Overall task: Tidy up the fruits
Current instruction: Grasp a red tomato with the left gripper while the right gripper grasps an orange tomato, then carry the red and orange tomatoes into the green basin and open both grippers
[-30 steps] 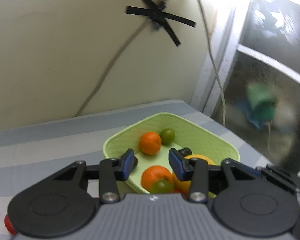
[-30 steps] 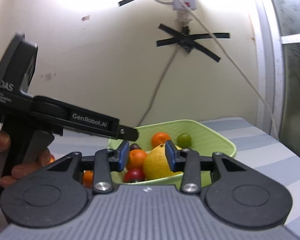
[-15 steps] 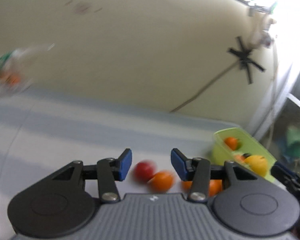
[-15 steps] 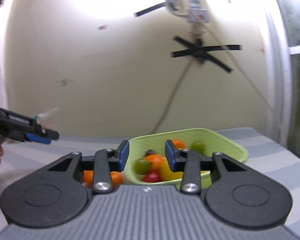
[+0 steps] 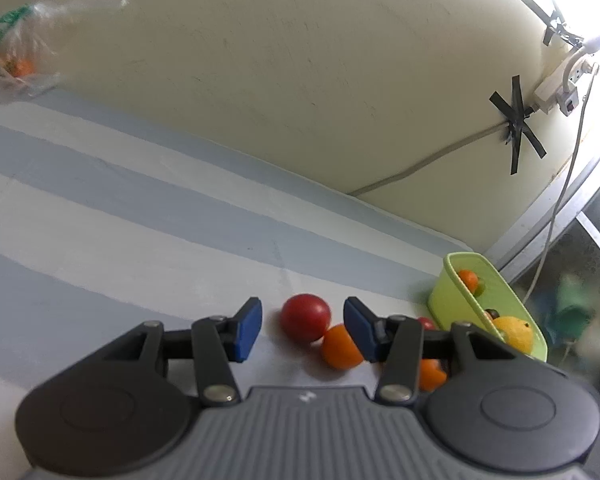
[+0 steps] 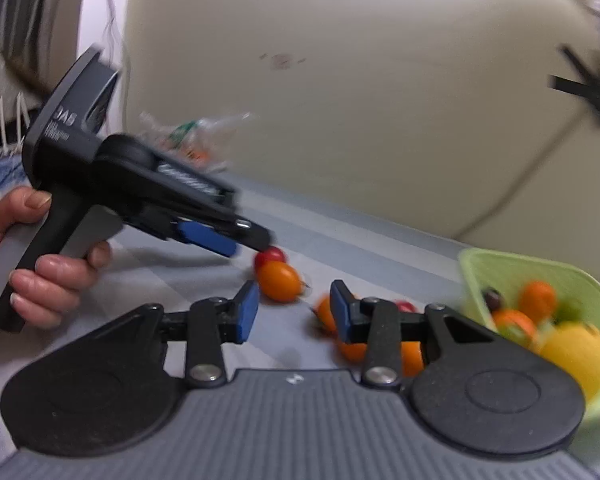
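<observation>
As you swung the left gripper from the green basket to the loose red fruit on the tabletop, its empty jaws were opening for a pickup, while the right gripper stayed parted and empty.

Glare top right, left view; right view motion-blurred, possibly window-lit; fisheye-curved edges

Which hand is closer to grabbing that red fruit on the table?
Left. The left hand-held gripper points straight at the red fruit, its jaws opening with nothing between them yet. The right hand-held gripper is empty too, farther back, aimed nearer the oranges by the green basket.
</observation>
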`<state>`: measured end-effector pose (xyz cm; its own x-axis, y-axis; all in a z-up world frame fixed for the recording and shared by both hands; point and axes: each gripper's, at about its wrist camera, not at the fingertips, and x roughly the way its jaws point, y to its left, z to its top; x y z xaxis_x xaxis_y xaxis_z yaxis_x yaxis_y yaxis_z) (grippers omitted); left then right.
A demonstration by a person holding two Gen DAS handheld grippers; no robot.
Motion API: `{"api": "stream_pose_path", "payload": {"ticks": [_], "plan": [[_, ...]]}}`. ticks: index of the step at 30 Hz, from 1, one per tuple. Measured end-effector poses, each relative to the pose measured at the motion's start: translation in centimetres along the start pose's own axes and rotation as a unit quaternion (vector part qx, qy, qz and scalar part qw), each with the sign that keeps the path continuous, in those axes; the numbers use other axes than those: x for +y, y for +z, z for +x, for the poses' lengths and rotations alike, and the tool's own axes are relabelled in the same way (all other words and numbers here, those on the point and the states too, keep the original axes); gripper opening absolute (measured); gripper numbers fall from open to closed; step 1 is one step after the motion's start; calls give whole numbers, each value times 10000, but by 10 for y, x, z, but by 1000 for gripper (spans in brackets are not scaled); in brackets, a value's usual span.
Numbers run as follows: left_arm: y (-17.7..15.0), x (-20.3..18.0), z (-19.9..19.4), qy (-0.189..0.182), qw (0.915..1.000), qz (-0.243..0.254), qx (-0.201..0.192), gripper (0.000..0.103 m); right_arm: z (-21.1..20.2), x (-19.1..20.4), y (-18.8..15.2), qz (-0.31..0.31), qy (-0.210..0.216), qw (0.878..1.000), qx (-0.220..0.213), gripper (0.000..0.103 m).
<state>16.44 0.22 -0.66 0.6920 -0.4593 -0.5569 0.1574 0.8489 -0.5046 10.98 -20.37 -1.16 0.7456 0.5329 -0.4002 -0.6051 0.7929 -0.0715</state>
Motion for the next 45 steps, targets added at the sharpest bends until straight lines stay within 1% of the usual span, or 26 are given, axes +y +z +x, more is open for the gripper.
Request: {"api": "stream_pose_path", "payload": {"ticks": [3,5,8,9,11,12,13,14,15,18,20,22,25,26,27,29,30,32,33,35,36,39,42,44,45], "plan": [[3,-4,8,-10,10000,28,30,50,28,8,8,-252,28,9994,221,42],[3,-5,12,8,10000,70,62,50,45,10,11,-370,-14,9985,410,42],[2,-8,17,156,9996,197,101,49,61,13,12,-441,-56,9963,742,41],[2,-11,18,203,9994,256,86,47,60,12,12,-435,-73,9964,726,35],[0,-17,19,360,9985,415,68,42,56,13,10,-477,-146,9963,699,34],[-2,-21,20,504,9973,536,51,36,53,14,9,-483,-167,9963,687,33],[-4,-24,19,538,9964,652,49,30,46,15,5,-495,-192,9963,672,33],[-6,-27,19,501,9964,680,77,31,40,16,3,-513,-191,9964,643,33],[-9,-31,16,581,9955,744,45,31,33,18,0,-518,-156,9967,607,33],[-23,-45,4,819,9899,1158,-46,31,11,26,-10,-562,-125,9968,546,33],[-34,-53,-6,913,9866,1352,-39,30,-8,30,-18,-569,-111,9971,497,33],[-45,-58,-16,892,9859,1416,-2,30,-21,35,-24,-467,-87,9978,458,33],[-63,-61,-39,855,9847,1514,-58,30,-43,33,-37,-181,-85,9986,488,33],[-67,-60,-46,738,9867,1449,-13,30,-51,33,-41,-72,-127,9987,486,33],[-71,-58,-53,545,9897,1322,53,30,-57,31,-45,48,-163,9987,478,33],[-80,-59,-62,307,9920,1210,163,30,-70,28,-50,346,-246,9982,425,33],[-85,-62,-63,296,9916,1241,202,30,-75,25,-53,499,-285,9976,396,33],[-94,-70,-68,441,9882,1462,115,30,-82,21,-57,733,-338,9961,354,33],[-95,-72,-69,401,9885,1454,143,30,-84,17,-60,827,-371,9953,333,33],[-94,-72,-73,80,9918,1248,262,30,-87,14,-61,935,-430,9942,303,33],[-94,-75,-74,-6,9919,1248,247,30,-87,12,-62,966,-457,9939,279,33],[-99,-91,-76,103,9863,1643,61,30,-91,7,-66,1030,-517,9930,240,33],[-107,-103,-65,237,9812,1903,214,30,-90,3,-69,1114,-488,9922,270,33],[-114,-106,-63,349,9774,2079,163,32,-92,2,-71,1119,-458,9922,298,33],[-116,-107,-63,378,9756,2154,194,34,-95,2,-71,1138,-443,9920,305,33]]}}
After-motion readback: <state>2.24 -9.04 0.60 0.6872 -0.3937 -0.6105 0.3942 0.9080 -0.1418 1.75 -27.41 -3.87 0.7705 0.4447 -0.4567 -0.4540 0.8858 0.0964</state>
